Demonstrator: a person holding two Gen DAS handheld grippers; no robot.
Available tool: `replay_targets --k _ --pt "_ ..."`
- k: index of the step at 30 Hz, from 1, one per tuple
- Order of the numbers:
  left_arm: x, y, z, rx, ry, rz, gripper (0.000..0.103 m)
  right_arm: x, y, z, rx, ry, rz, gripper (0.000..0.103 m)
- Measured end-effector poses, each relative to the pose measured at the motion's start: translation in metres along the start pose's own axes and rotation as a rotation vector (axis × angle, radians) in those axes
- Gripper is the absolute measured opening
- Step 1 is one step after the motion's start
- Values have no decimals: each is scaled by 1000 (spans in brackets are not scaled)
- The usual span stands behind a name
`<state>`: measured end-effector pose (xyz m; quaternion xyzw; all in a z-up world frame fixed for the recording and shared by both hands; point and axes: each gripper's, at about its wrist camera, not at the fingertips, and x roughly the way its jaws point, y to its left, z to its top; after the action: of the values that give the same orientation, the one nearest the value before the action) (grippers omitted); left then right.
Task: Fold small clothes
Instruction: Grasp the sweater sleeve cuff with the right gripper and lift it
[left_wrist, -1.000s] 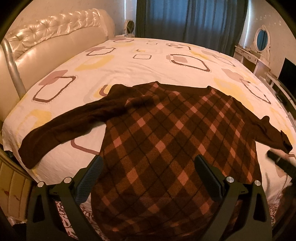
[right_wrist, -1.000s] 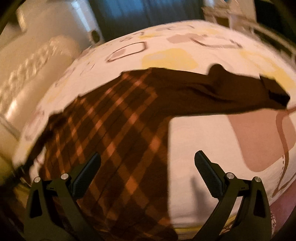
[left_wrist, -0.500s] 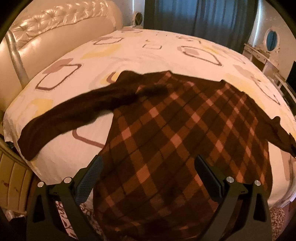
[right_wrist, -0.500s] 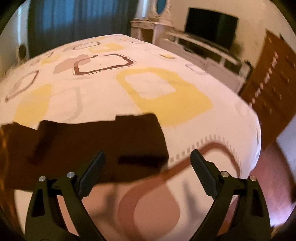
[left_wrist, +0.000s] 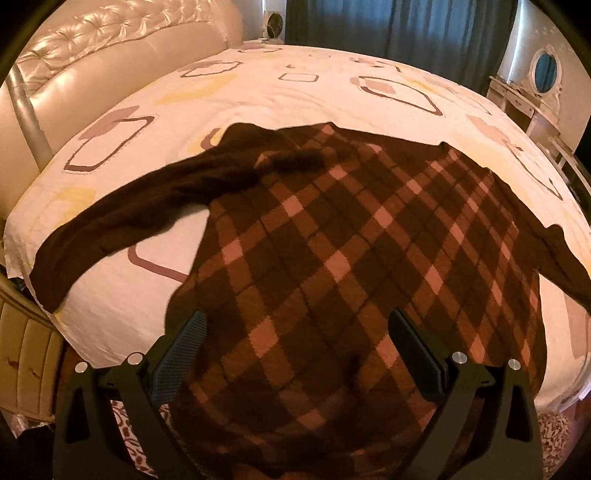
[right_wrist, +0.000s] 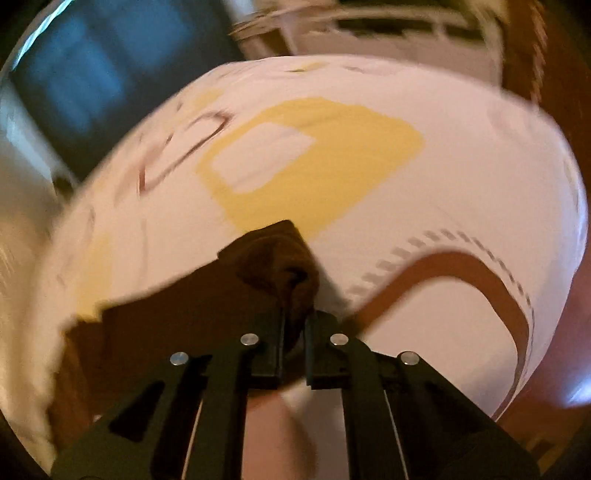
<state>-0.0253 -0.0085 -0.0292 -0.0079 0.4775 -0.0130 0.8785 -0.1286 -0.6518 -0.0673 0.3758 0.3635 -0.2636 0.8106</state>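
Observation:
A dark brown sweater (left_wrist: 332, 240) with a pink-orange argyle front lies spread flat on the bed (left_wrist: 295, 96), hem toward me. Its plain brown left sleeve (left_wrist: 129, 218) stretches out to the bed's left edge. My left gripper (left_wrist: 295, 343) is open and empty, hovering above the hem. In the right wrist view, which is blurred, my right gripper (right_wrist: 294, 314) is shut on the cuff of the right sleeve (right_wrist: 275, 258), which bunches up just past the fingertips over the sheet (right_wrist: 424, 184).
The white sheet has yellow and brown square prints. A tufted cream headboard (left_wrist: 92, 59) stands at the left. Dark blue curtains (left_wrist: 388, 33) hang behind the bed. A white vanity with an oval mirror (left_wrist: 543, 74) stands at the far right.
My right gripper has closed on the right sleeve's cuff; half a second ago it was open above it. My left gripper has moved in a little over the sweater's hem.

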Motion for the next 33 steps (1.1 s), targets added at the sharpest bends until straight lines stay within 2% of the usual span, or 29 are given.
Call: replay_targets --k 3,4,6,8,9,11,16,18,19,20,21,23,27,30,33 --pt "4 -3 -2 6 13 -6 98 6 -54 -2 210 60 111 6" --pt "4 -3 -2 7 15 -7 98 10 -67 -5 279 89 189 7" --pt "5 -3 -1 5 21 -8 98 9 -83 -12 359 103 293 14" --pt "5 -3 -1 4 19 -7 98 7 -97 -16 453 81 384 41" --pt "5 -2 -1 4 17 -5 98 4 -101 -19 488 57 419 47" --pt "6 0 0 0 17 -1 98 -3 -107 -23 520 12 448 61" --pt "7 4 -1 -10 25 -4 98 -2 -105 -20 505 -9 425 63" --pt "6 5 -1 -11 23 -5 98 0 -104 -15 500 -17 398 59" --pt "6 6 -1 -10 21 -5 98 -2 -101 -15 490 -20 370 43" --pt "6 7 0 -9 19 -7 98 -1 -100 -14 478 -17 329 19" --pt "6 9 1 -8 18 -10 98 0 -102 -15 467 1 297 6" --pt "6 13 2 -9 18 -11 98 4 -104 -15 481 20 286 3" --pt "8 26 4 -43 24 17 98 -14 -93 -13 483 -37 340 3" --pt "15 41 7 -83 63 10 98 -34 -60 -6 416 -69 398 3" --pt "18 56 9 -117 79 -8 98 -55 -3 -3 297 -95 458 3"
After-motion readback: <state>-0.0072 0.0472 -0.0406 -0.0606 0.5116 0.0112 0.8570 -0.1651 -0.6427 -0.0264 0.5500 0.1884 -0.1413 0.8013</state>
